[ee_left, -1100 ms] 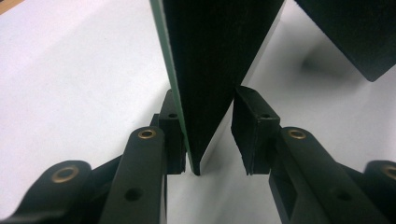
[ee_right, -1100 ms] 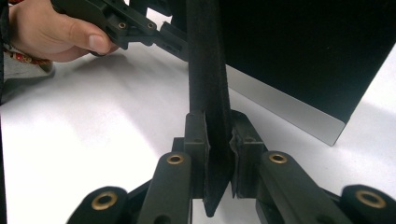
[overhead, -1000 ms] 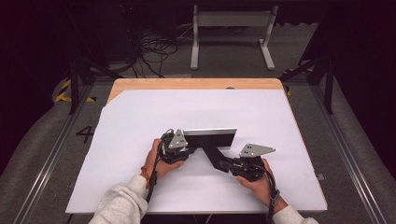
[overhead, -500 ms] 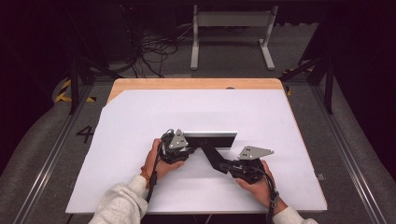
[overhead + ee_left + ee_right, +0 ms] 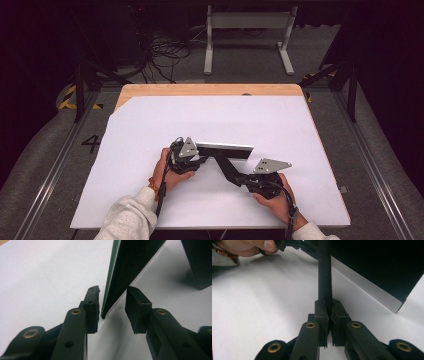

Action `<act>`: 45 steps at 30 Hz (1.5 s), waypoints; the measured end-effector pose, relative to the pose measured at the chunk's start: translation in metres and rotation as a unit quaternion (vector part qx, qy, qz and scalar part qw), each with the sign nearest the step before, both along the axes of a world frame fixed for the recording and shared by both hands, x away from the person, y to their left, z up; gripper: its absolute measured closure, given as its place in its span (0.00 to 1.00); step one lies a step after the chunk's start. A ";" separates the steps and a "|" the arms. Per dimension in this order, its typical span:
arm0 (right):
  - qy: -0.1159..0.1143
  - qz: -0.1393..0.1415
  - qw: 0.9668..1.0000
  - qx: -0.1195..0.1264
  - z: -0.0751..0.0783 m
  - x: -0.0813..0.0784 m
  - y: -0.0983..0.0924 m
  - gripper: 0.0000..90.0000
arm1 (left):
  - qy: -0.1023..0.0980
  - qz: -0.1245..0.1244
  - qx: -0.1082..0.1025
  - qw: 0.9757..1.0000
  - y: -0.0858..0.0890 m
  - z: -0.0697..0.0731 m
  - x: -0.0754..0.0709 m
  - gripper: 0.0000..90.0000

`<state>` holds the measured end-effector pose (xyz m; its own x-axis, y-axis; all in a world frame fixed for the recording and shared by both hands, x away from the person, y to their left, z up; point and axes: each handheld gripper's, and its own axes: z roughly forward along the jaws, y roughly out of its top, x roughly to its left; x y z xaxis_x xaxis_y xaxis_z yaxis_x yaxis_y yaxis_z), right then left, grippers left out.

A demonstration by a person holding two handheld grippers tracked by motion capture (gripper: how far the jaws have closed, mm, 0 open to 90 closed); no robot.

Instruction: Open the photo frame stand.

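**Right gripper clamped on a black strip, left gripper loose around a panel edge**

The right gripper (image 5: 329, 312) has just been closing, and its pads now pinch the lower end of a narrow black strip (image 5: 325, 270) that stands upright between them. From above, the right hand (image 5: 272, 197) sits low at the near right of the table (image 5: 150, 125), the gripper aimed up and to the left, with the strip running diagonally from it toward the middle.

The left gripper (image 5: 112, 308) has just been opening a little. Its jaws stand apart on either side of the corner of a dark panel (image 5: 130, 267) with a green edge; a gap shows at the right pad, while the left pad is just beside the edge, and whether it touches I cannot tell. The left hand (image 5: 170, 167) rests on the table near its centre, wrist bent, gripper pointing right along the panel, which stands on its long edge.

The panel and strip meet at an angle between the two grippers. The white sheet covers most of the table, with bare wood at the far edge. Beyond lie tangled cables (image 5: 165, 52) and a white metal frame (image 5: 247, 22) on the floor.
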<state>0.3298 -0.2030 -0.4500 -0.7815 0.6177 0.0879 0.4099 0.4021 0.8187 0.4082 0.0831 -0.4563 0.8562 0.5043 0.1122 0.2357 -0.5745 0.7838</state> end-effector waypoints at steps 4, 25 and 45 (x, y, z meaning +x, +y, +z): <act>-0.001 0.000 1.000 -0.001 0.000 0.000 0.000 0.95 | 0.002 0.003 -0.005 1.000 0.003 0.001 0.000 0.69; -0.010 0.007 1.000 -0.004 0.008 -0.004 -0.011 0.93 | -0.001 -0.006 -0.006 1.000 0.035 0.011 -0.014 0.61; -0.055 0.008 0.998 -0.034 0.024 -0.011 -0.017 0.92 | 0.000 0.007 -0.006 1.000 0.074 0.016 -0.052 0.36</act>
